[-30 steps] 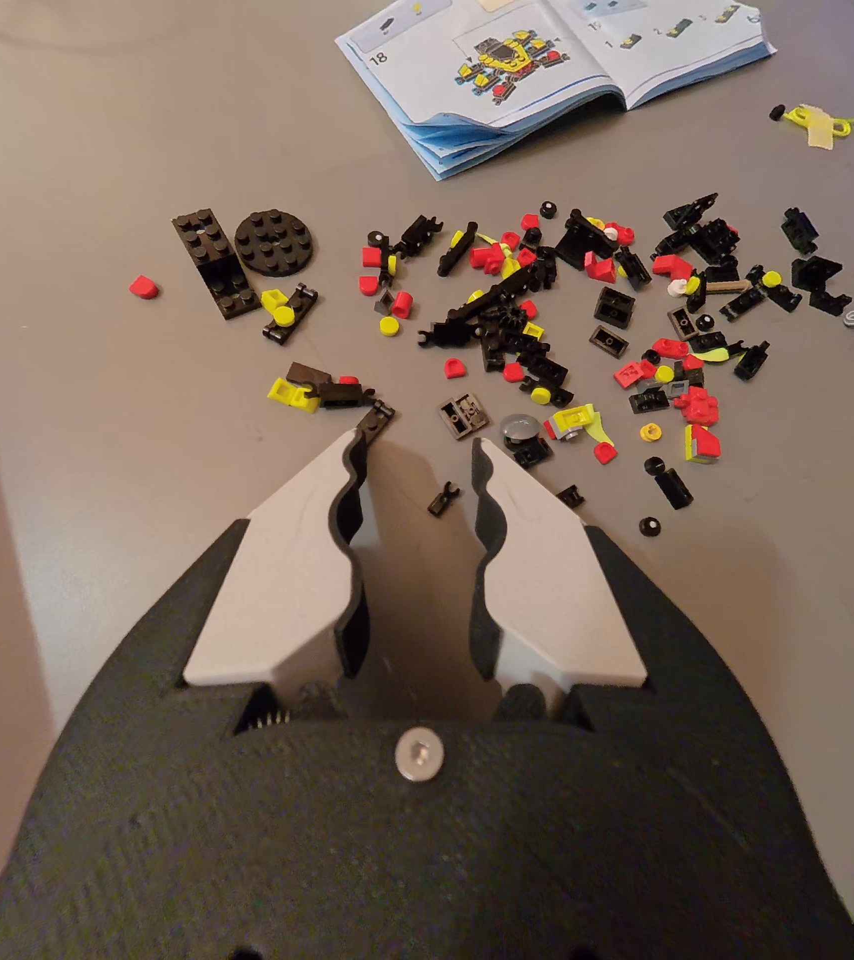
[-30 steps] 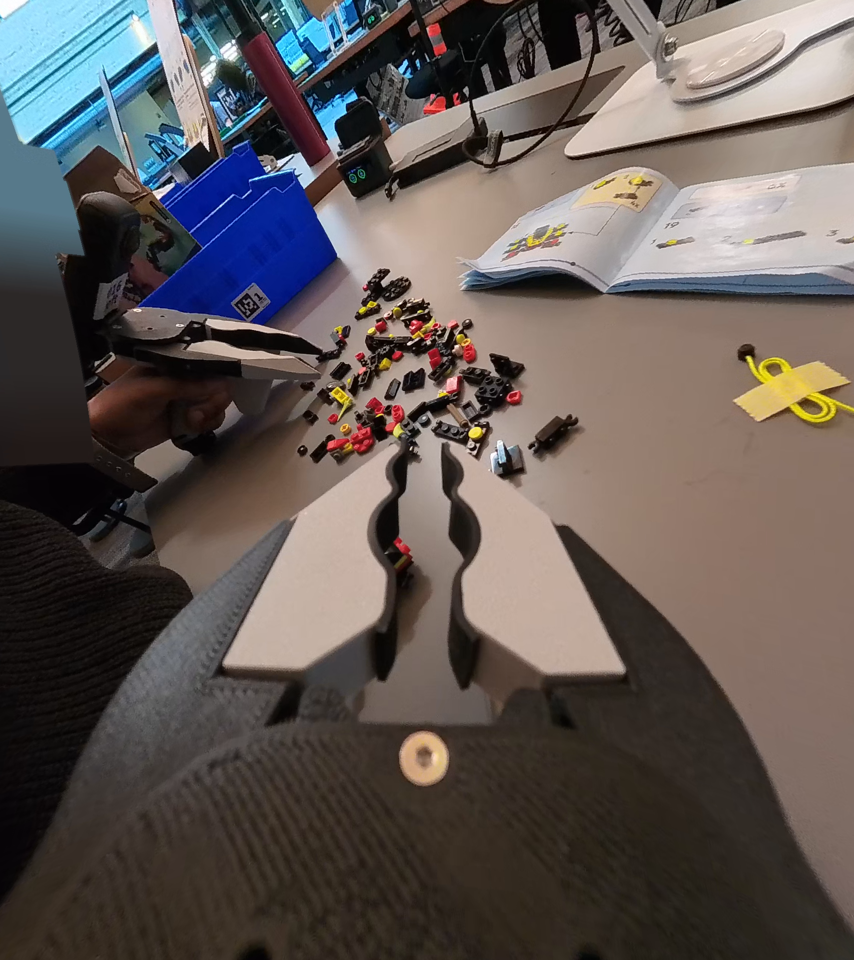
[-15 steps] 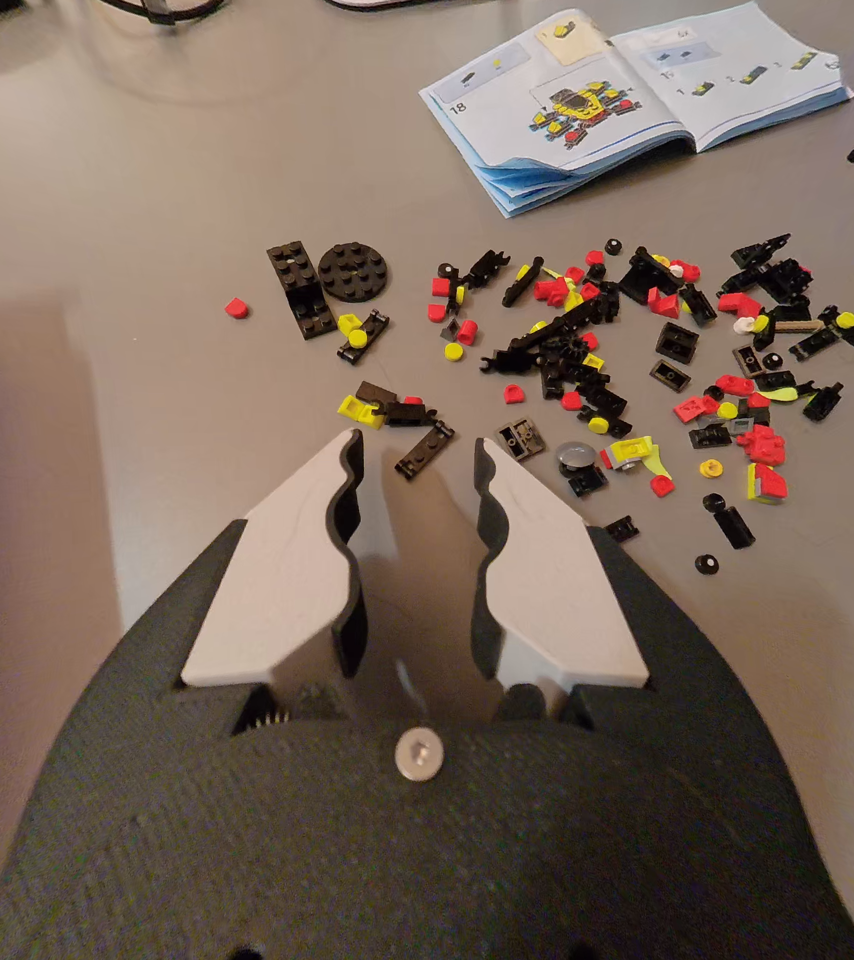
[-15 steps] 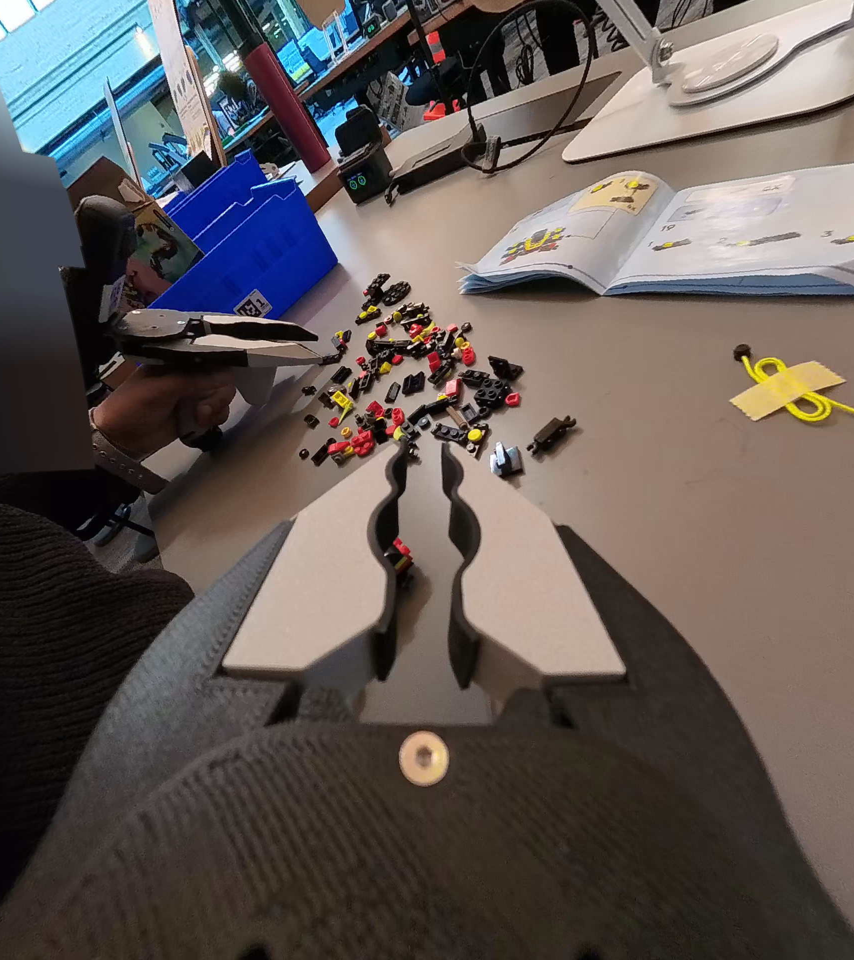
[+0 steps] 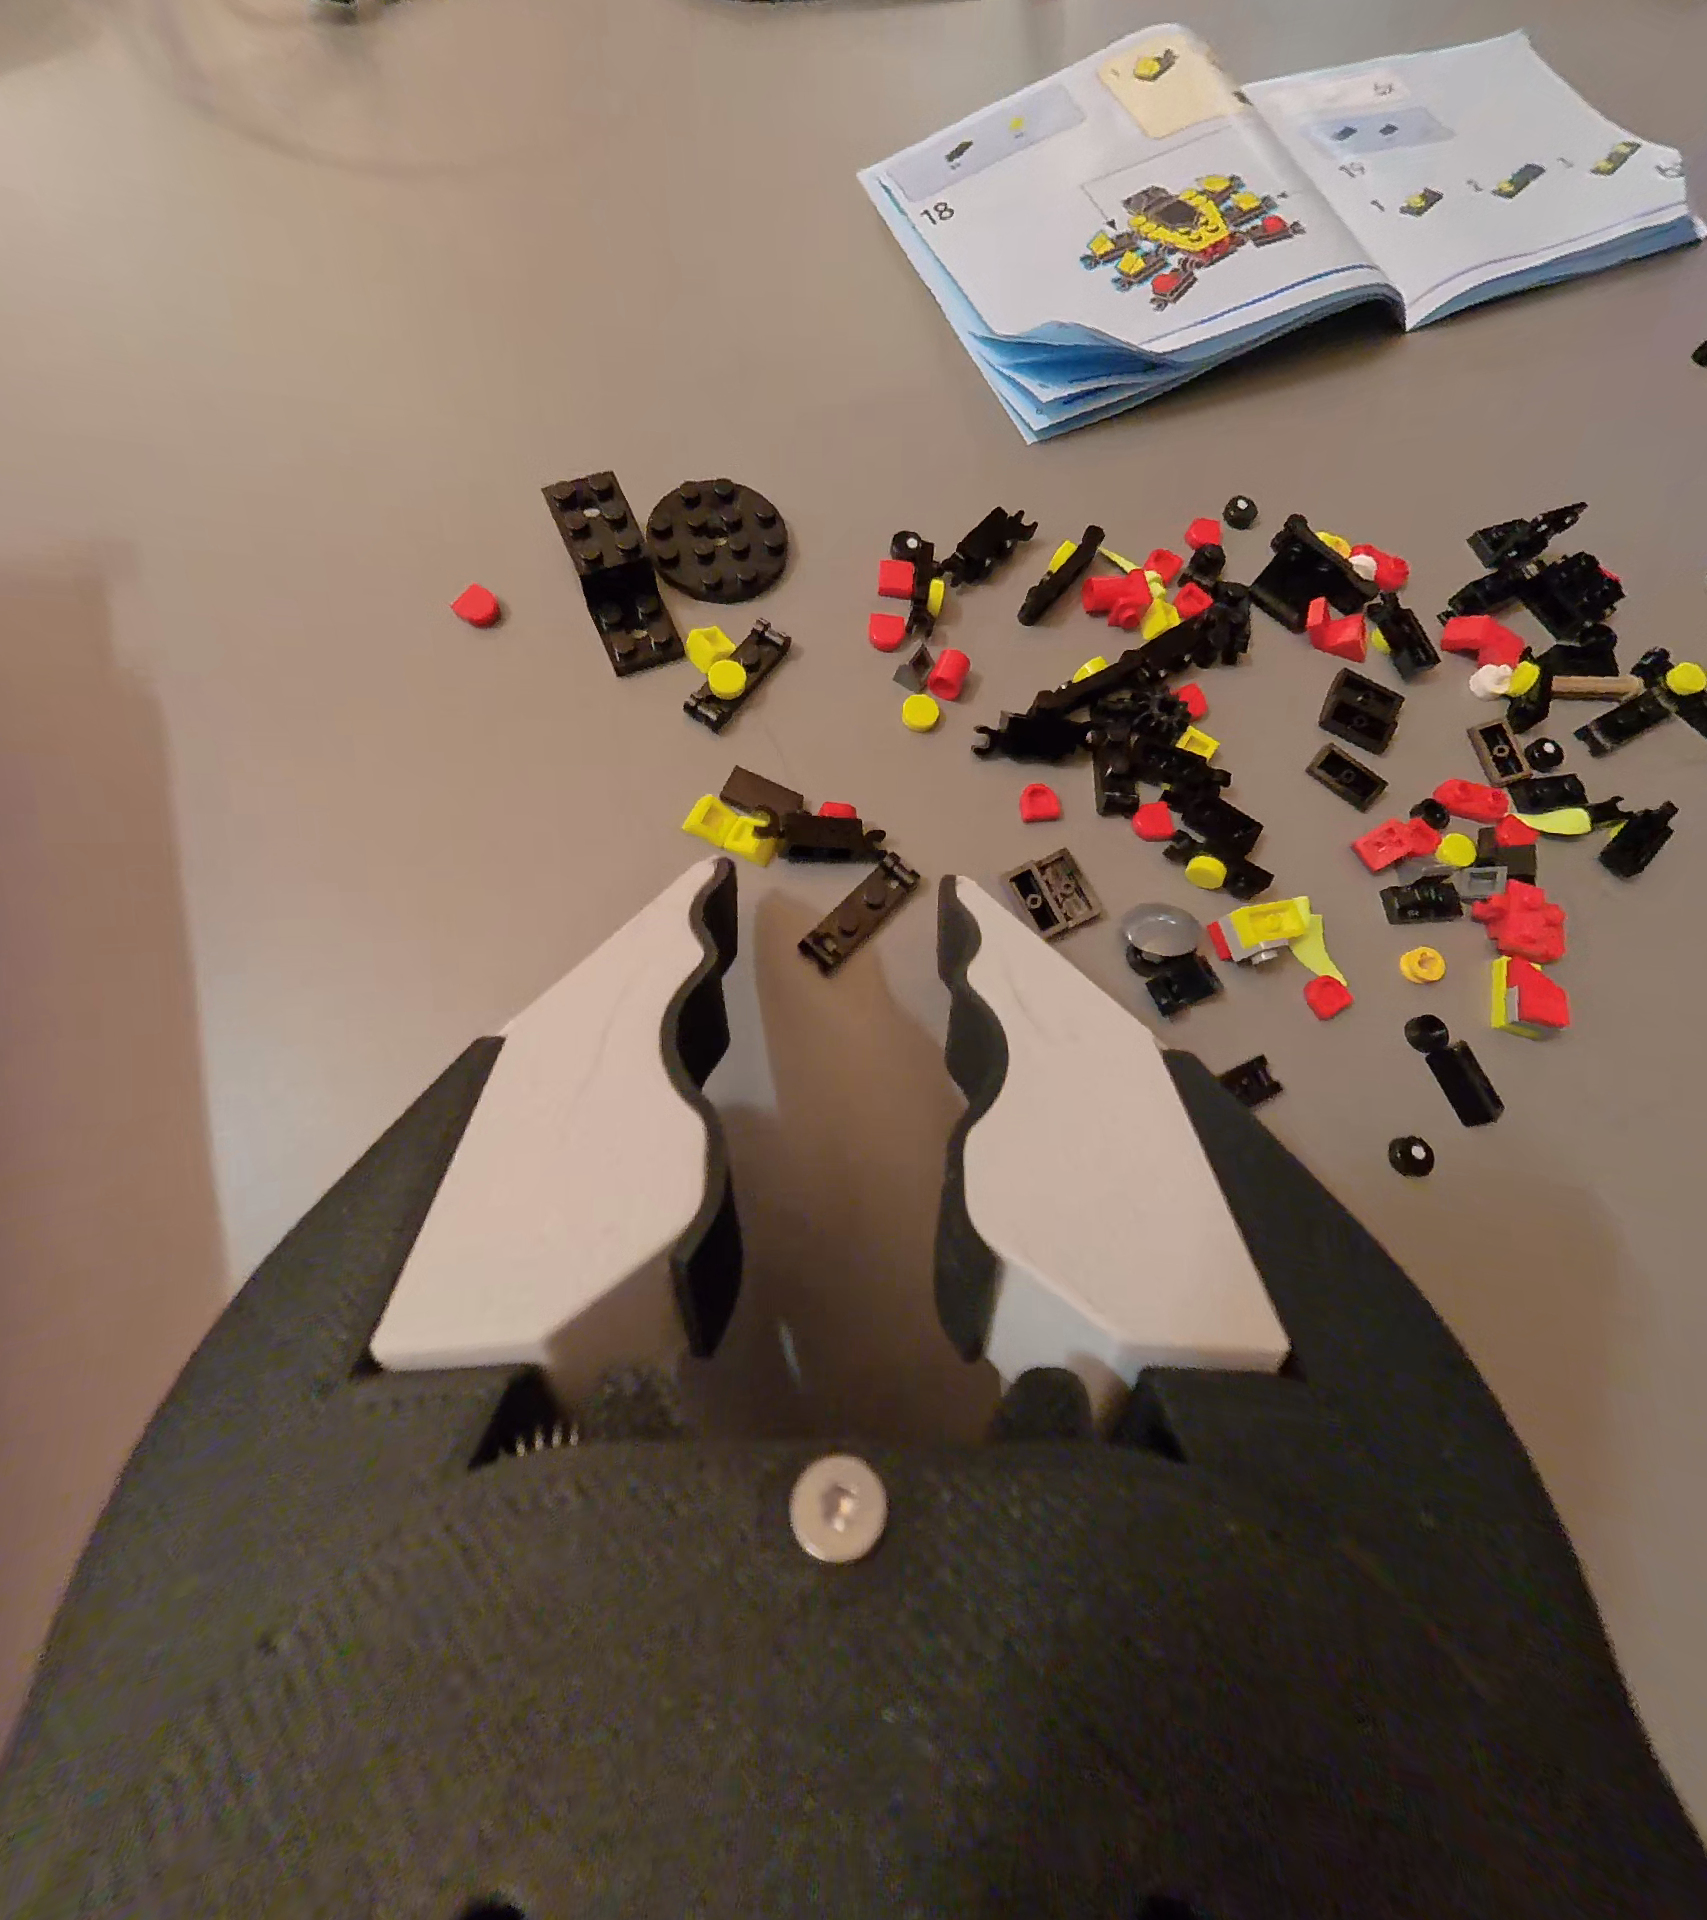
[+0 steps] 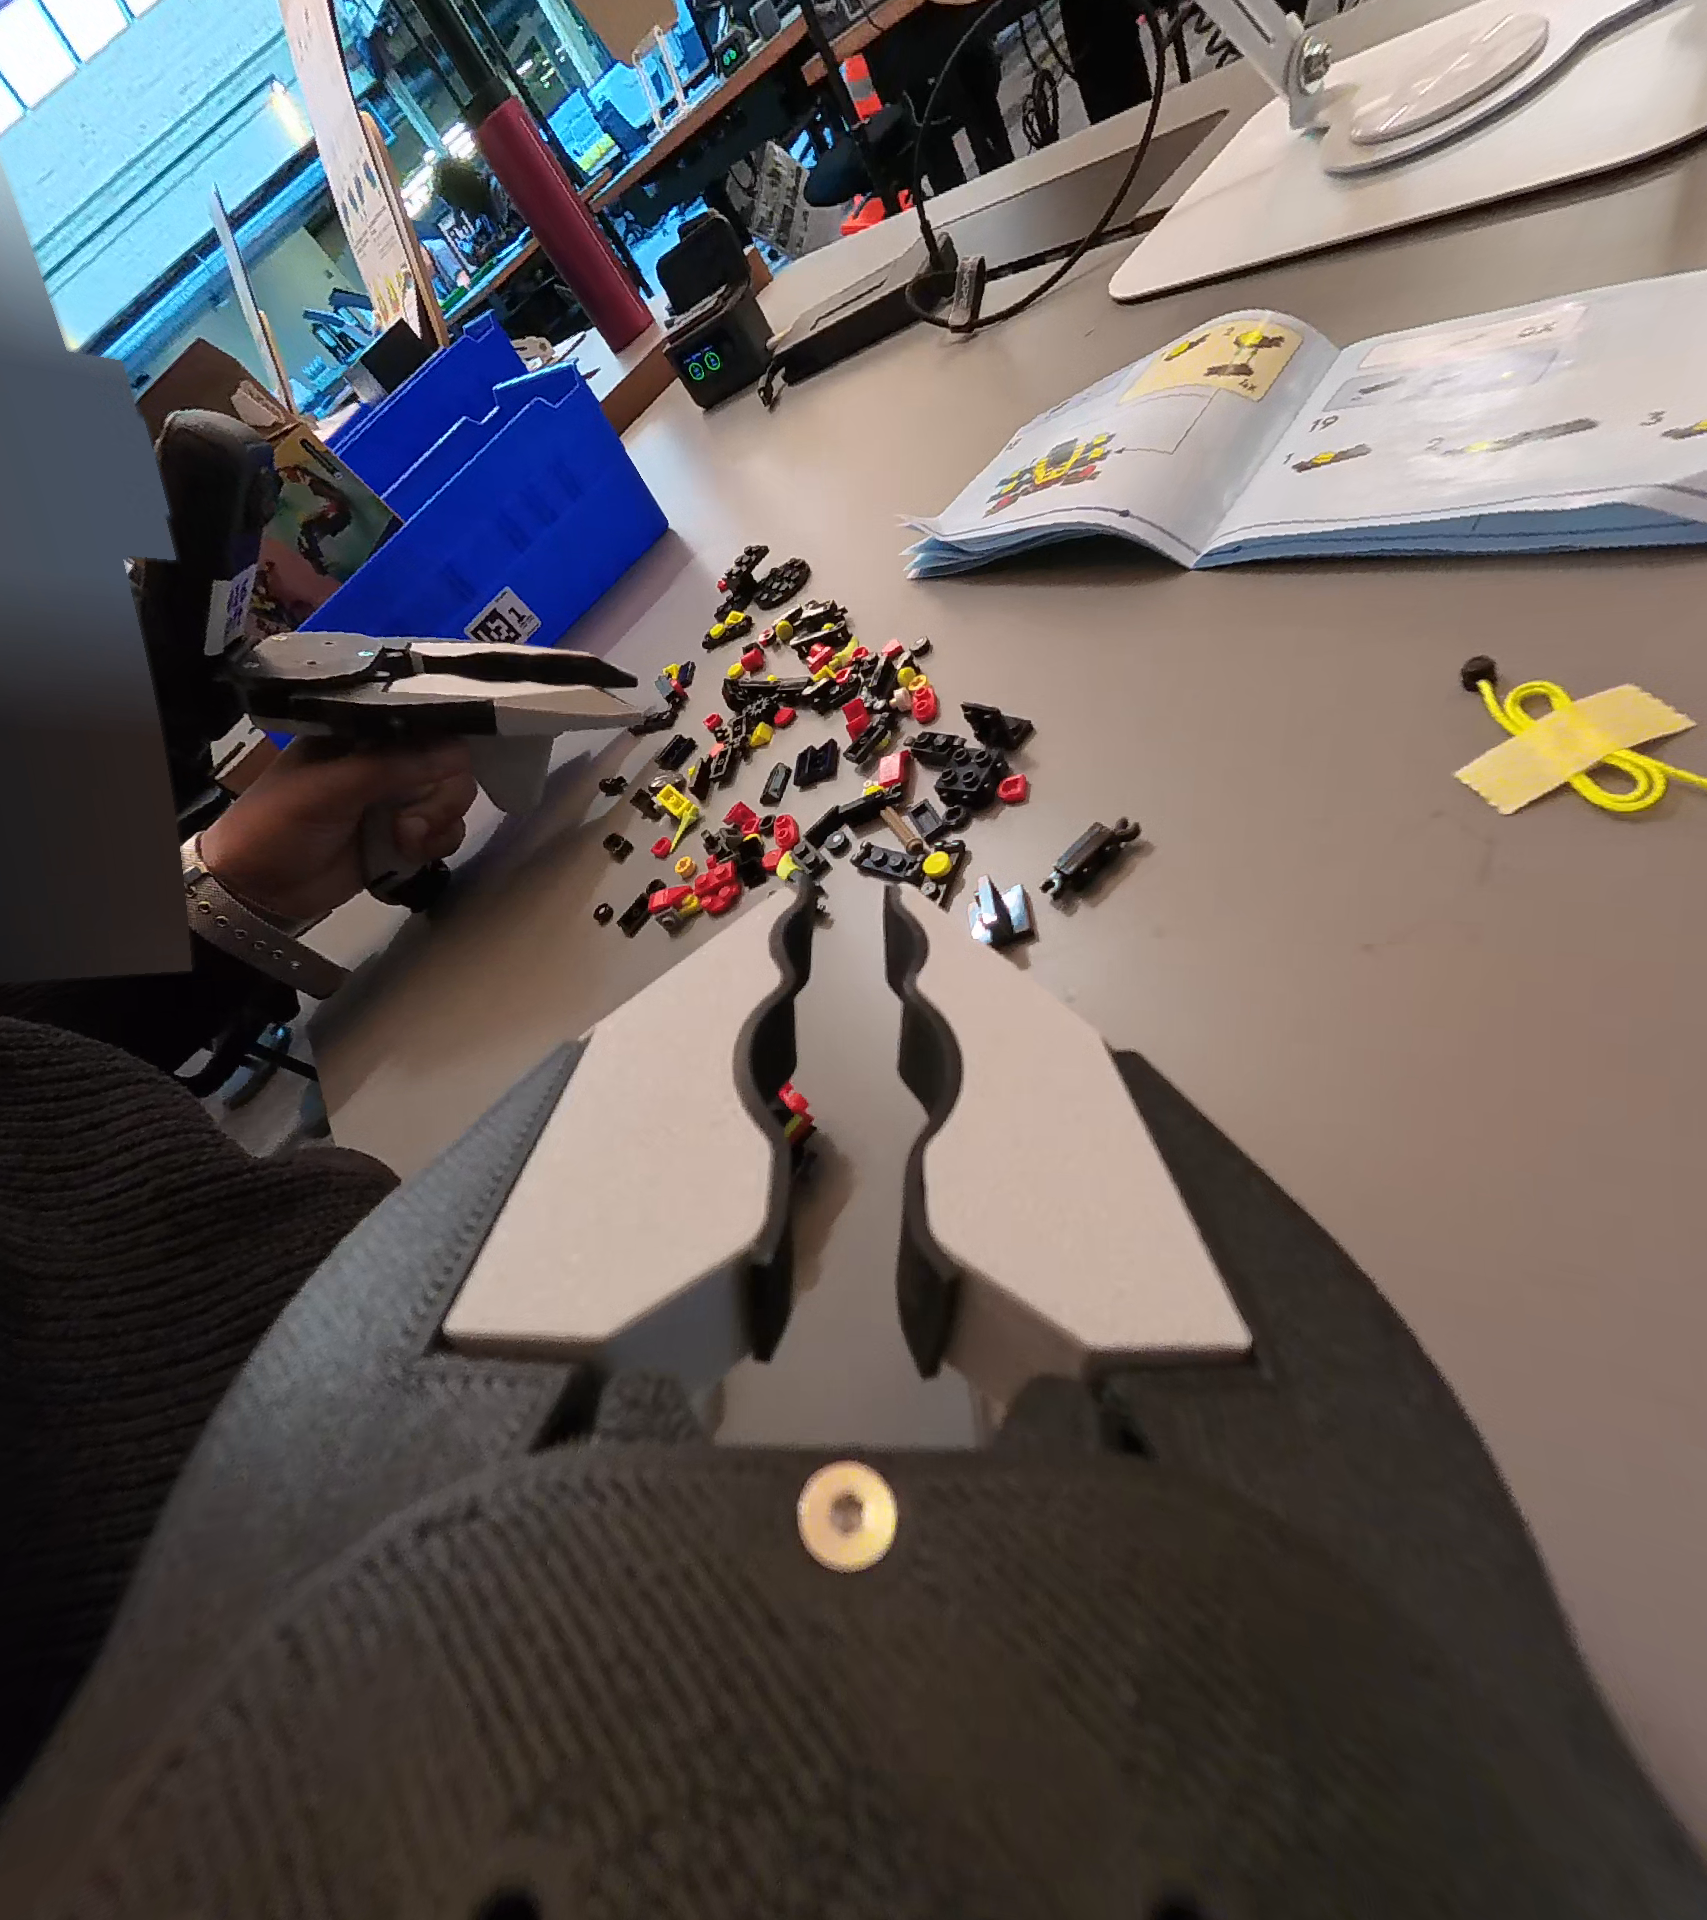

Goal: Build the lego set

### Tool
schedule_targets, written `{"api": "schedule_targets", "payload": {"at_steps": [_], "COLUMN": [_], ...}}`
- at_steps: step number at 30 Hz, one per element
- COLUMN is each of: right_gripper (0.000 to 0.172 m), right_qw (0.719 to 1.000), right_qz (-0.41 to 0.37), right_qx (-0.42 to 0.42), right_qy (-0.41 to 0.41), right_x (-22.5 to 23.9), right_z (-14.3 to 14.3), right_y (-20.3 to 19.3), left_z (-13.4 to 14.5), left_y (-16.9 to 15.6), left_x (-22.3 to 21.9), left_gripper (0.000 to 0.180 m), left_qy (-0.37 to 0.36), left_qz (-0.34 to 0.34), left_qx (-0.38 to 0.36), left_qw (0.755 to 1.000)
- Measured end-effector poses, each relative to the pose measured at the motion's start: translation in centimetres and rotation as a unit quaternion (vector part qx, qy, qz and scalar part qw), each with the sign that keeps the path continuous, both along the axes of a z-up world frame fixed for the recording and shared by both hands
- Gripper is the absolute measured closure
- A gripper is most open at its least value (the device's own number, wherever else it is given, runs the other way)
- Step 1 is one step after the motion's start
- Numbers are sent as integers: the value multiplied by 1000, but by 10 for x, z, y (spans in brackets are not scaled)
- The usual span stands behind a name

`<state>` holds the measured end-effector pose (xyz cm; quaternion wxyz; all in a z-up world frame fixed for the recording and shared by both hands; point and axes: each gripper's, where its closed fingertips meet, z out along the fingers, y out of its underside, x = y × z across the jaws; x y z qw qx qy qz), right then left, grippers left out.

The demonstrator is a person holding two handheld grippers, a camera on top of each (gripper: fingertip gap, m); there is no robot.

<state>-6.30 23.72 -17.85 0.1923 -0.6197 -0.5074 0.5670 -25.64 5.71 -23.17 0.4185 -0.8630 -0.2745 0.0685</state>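
The left gripper [image 5: 833, 883] hangs with jaws spread and bare just above a flat black studded plastic plate [image 5: 857, 914] on the grey table [image 5: 309, 520]. The right gripper [image 6: 847, 909], jaws narrowly parted, possibly pinches a small red-and-yellow brick assembly [image 6: 795, 1117] deep inside, near that plate's scattered brick pile [image 6: 807, 748].

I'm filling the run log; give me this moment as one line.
left gripper: open, black plate lying between tips, untouched | right gripper: jaws narrow, small red-yellow-black piece deep between fingers, grasp unclear | brick pile ahead | booklet open
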Motion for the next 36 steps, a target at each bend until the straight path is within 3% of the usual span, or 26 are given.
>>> {"api": "schedule_targets", "payload": {"at_steps": [6,22,27,36], "right_gripper": [160,160,160,161], "right_qw": [1000,1000,1000,1000], "right_qz": [5,10,12,9], "right_qx": [-15,-3,0,-5], "right_qy": [-3,3,4,4], "right_x": [-1,0,0,1], "right_z": [-2,2,3,3], "right_y": [-1,-5,-6,-4], "left_z": [-5,-9,-7,-7], "left_y": [0,8,10,10], "left_x": [-7,-9,-6,-6], "left_gripper": [157,155,172,172], "left_qy": [0,-25,-11,-9], "left_qz": [24,16,6,5], "left_qx": [-20,-17,-19,-19], "left_qw": [1000,999,1000,1000]}}
